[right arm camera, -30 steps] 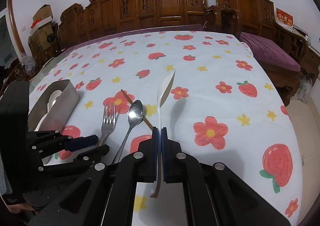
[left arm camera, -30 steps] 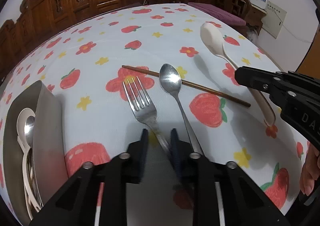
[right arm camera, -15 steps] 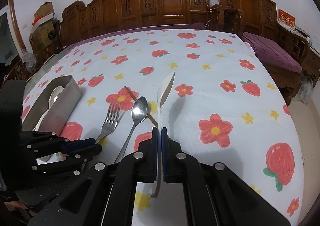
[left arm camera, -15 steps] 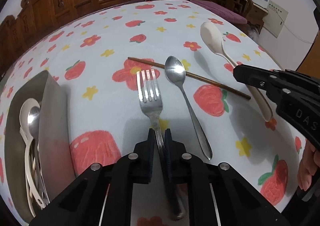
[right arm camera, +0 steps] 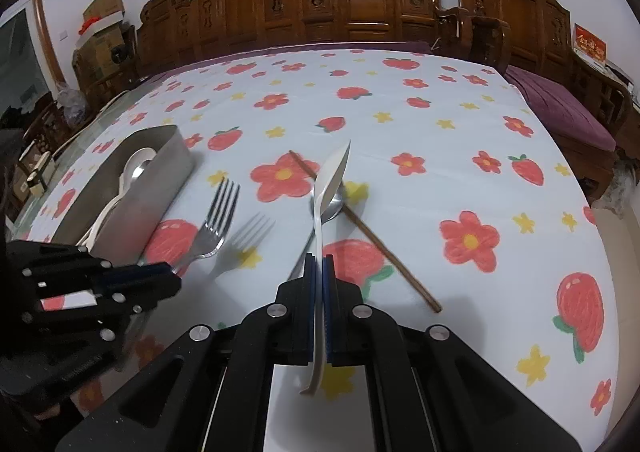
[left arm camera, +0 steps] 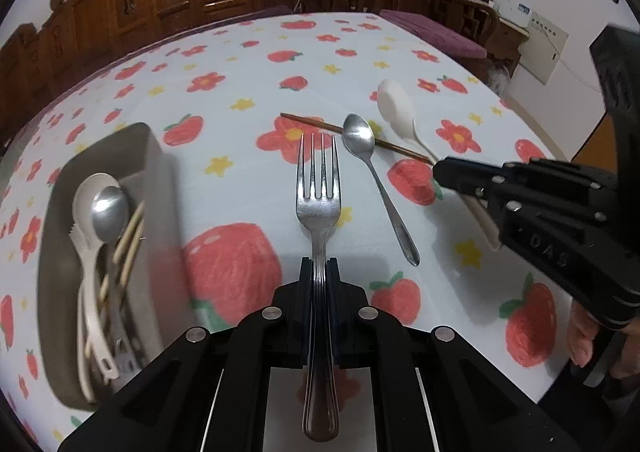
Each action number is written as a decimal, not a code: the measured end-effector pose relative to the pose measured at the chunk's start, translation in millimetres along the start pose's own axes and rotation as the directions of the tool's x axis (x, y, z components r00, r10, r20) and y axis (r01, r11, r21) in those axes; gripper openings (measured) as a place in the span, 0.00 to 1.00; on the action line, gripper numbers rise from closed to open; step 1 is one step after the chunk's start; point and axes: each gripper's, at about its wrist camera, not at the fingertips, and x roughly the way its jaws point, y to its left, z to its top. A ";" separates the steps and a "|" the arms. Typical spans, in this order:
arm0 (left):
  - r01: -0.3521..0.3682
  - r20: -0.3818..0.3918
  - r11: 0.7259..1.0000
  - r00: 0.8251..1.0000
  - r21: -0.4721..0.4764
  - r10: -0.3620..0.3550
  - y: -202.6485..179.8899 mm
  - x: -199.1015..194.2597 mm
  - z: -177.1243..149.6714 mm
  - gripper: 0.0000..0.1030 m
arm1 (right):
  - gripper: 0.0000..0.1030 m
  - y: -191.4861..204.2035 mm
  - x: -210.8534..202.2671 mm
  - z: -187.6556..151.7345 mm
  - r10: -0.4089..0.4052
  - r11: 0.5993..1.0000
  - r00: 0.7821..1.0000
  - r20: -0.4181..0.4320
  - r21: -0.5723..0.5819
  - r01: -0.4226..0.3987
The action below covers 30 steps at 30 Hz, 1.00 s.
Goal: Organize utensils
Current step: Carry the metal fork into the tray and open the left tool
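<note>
1. Now L gripper (left arm camera: 320,272) is clamped on fork (left arm camera: 318,188) at the neck; tines point to 12, fork lifted off cloth (left arm camera: 248,92), w/ its shadow on the cloth in R view.
2. R gripper (right arm camera: 319,268) is pinched on white spoon (right arm camera: 330,188), bowl on edge toward 12; handle end sticks out behind the pads.
3. Steel spoon (left arm camera: 374,172) lies across chopstick (left arm camera: 396,148) at 1 of fork.
4. Tray (left arm camera: 160,180) at 9, holding spoons & sticks.

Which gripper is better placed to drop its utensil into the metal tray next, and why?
Left. The left gripper, shut on the fork, is nearest the metal tray; the right gripper, holding the white spoon, is farther away.
</note>
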 end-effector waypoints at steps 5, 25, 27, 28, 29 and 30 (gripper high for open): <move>-0.001 0.032 1.000 0.999 -0.009 0.001 10.1 -21.8 -2.1 0.06 | 0.04 13.6 -9.1 -1.5 0.019 1.000 1.000 0.013 -0.013 -0.019; -0.041 0.111 0.998 0.993 -0.046 0.046 41.2 -73.0 0.5 0.06 | 0.04 66.4 -38.6 -5.4 0.109 0.992 0.992 0.058 -0.074 -0.105; -0.043 0.115 0.998 0.992 -0.054 0.049 45.0 -76.9 0.2 0.06 | 0.04 67.5 -41.8 -4.1 0.111 0.991 0.992 0.060 -0.076 -0.106; -0.044 0.117 0.998 0.992 -0.055 0.050 46.5 -78.4 0.3 0.06 | 0.04 68.4 -43.2 -2.9 0.109 0.991 0.992 0.059 -0.080 -0.104; -0.045 0.120 0.997 0.991 -0.057 0.052 48.2 -80.5 0.2 0.06 | 0.04 69.3 -45.6 -1.7 0.106 0.991 0.992 0.064 -0.083 -0.101; -0.047 0.124 0.997 0.991 -0.058 0.054 50.0 -82.3 0.1 0.06 | 0.04 69.7 -47.1 -0.6 0.106 0.991 0.992 0.067 -0.083 -0.101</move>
